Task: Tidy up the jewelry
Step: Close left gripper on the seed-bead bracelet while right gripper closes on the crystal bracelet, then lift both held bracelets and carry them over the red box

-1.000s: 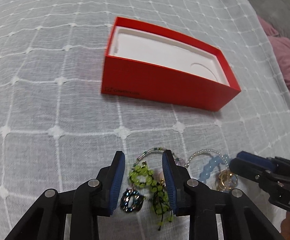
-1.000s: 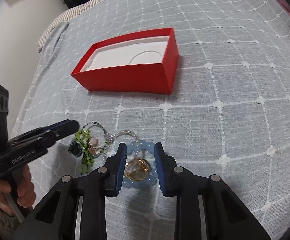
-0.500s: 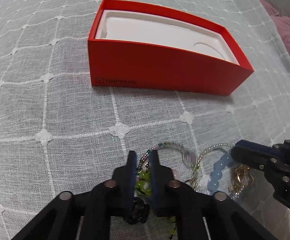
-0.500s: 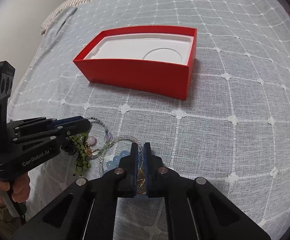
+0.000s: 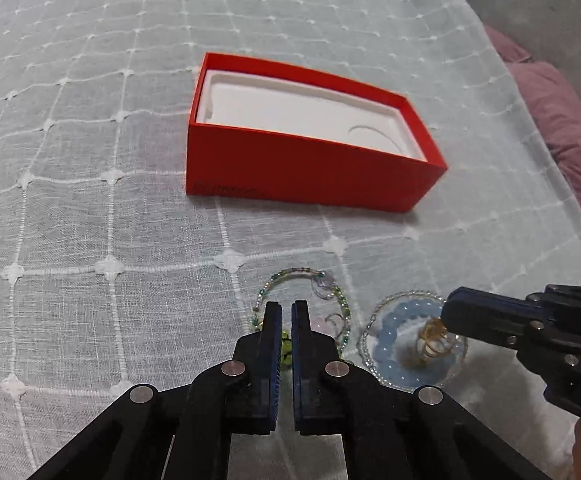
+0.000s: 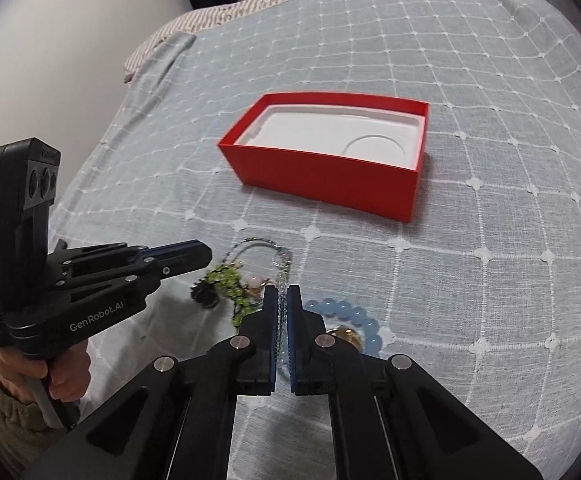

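A red box (image 5: 310, 168) with a white inner tray stands open on the bedspread; it also shows in the right wrist view (image 6: 326, 178). In front of it lies a small heap of jewelry. My left gripper (image 5: 286, 310) is shut on a green beaded piece (image 5: 285, 347), which hangs below it in the right wrist view (image 6: 226, 280). My right gripper (image 6: 282, 292) is shut on a gold piece (image 5: 432, 340) that hangs under its tip. A light blue bead bracelet (image 6: 350, 314) and a clear bead bracelet (image 5: 374, 320) lie under it. A thin beaded loop (image 5: 302, 276) lies between the grippers.
The grey-white checked bedspread (image 5: 90, 160) covers the whole surface. A purple cushion (image 5: 562, 136) lies at the right edge. A wall (image 6: 50, 60) runs along the left side of the bed. A striped sheet (image 6: 250, 4) shows at the far end.
Both grippers went from open around the jewelry to shut on it. Both have since risen, lifting the green piece and the gold piece off the cloth.
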`<state>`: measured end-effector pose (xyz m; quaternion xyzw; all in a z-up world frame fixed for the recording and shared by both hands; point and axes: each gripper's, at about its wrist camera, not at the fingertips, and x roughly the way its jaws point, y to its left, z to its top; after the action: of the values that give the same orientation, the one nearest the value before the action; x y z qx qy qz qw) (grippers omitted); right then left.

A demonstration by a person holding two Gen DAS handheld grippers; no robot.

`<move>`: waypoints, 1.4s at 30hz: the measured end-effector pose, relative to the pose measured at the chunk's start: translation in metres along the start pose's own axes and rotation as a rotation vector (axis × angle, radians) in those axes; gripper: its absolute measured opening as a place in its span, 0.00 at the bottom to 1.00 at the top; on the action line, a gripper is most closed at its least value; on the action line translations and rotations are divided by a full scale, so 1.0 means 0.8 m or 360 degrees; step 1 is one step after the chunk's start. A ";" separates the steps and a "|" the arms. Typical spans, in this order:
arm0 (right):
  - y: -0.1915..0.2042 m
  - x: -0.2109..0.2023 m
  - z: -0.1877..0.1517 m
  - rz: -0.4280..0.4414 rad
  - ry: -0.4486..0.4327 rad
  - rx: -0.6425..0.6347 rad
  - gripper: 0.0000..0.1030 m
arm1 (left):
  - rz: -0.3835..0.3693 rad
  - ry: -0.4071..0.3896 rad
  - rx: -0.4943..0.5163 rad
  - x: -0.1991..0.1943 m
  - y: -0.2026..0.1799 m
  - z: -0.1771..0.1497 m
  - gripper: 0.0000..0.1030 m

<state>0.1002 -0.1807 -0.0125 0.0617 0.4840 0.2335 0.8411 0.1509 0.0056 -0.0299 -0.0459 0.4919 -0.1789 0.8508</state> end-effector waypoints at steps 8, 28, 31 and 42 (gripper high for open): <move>0.004 -0.022 0.001 0.0037 -0.0076 0.0017 0.04 | -0.0005 0.0097 -0.0095 0.035 0.021 0.017 0.06; -0.004 -0.034 -0.001 0.0031 -0.0105 0.0042 0.04 | 0.0099 -0.0102 0.0078 -0.012 -0.020 0.020 0.00; -0.006 -0.039 -0.002 0.0047 -0.0117 0.0057 0.04 | 0.0053 -0.0179 0.0140 -0.044 -0.028 0.013 0.00; -0.007 -0.040 -0.002 0.0071 -0.0125 0.0071 0.04 | -0.0030 -0.0190 0.0117 -0.052 -0.027 0.010 0.00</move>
<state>0.0869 -0.2007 0.0100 0.1002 0.4540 0.2388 0.8525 0.1336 -0.0008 0.0136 -0.0298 0.4328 -0.2019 0.8781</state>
